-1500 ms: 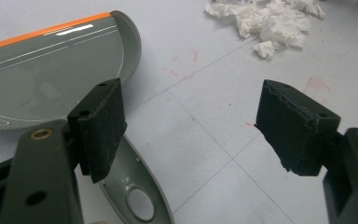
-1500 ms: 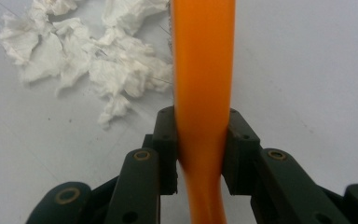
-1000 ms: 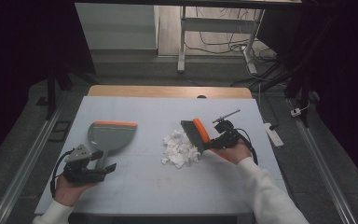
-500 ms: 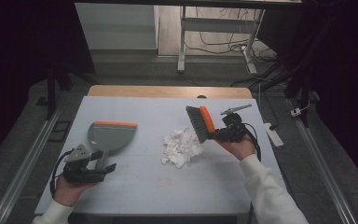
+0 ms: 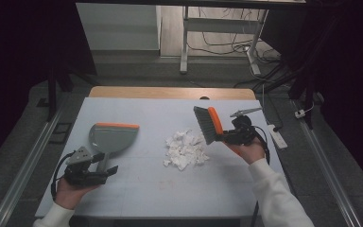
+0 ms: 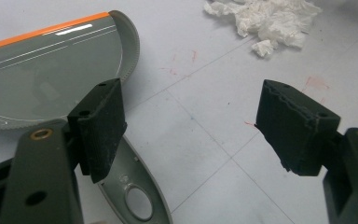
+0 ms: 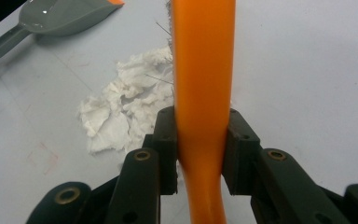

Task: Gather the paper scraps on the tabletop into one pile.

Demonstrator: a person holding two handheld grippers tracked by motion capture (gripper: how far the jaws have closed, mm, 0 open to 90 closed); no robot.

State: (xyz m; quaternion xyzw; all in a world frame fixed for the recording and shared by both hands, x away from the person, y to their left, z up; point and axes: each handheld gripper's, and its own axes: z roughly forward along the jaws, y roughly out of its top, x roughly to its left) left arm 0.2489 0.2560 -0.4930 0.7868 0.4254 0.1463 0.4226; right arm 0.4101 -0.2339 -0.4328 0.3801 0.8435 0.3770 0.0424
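Note:
A grey dustpan (image 5: 113,137) with an orange lip lies flat on the white table's left half. My left gripper (image 5: 105,166) rests at its handle with the jaws wide open. In the left gripper view the handle (image 6: 135,200) lies on the table under the left jaw of that gripper (image 6: 200,121), untouched by the pads. A heap of crumpled white paper (image 5: 185,149) sits mid-table. My right gripper (image 5: 227,137) is shut on the orange handle of a brush (image 5: 208,124), held up to the right of the heap. The right gripper view shows its pads (image 7: 200,149) clamping that handle (image 7: 204,70), paper (image 7: 126,112) below.
A white power strip (image 5: 278,136) lies by the table's right edge. A wooden strip (image 5: 170,92) runs along the far edge. Metal rails flank the table on the floor, and cables and a stand sit behind it.
My right gripper has lifted the brush and carried it up and to the right, off the paper heap. The left gripper and dustpan have stayed put.

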